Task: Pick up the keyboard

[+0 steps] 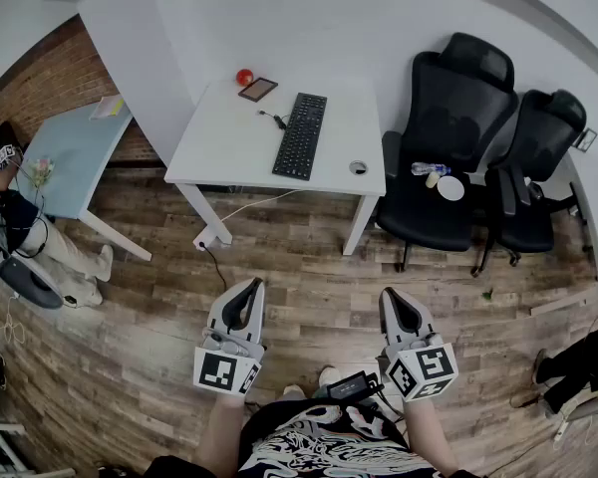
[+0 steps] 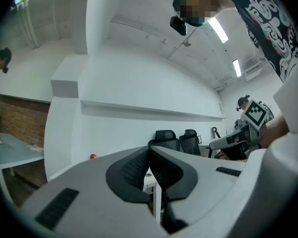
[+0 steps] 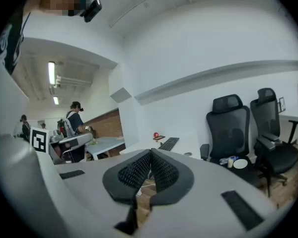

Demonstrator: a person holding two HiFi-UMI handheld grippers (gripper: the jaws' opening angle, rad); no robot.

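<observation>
My left claw (image 1: 250,287) and right claw (image 1: 390,297) are both clenched on nothing, their ribbed black pads (image 3: 135,172) meeting tip to tip. The flat, black, oblong keyboard (image 1: 300,135) lies at twelve o'clock on a smooth white desk (image 1: 219,137), well apart from me across the wood-plank floor (image 1: 309,267).

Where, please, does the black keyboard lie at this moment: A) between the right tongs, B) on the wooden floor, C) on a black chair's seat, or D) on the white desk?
D: the keyboard lies flat on top of the white desk.
</observation>
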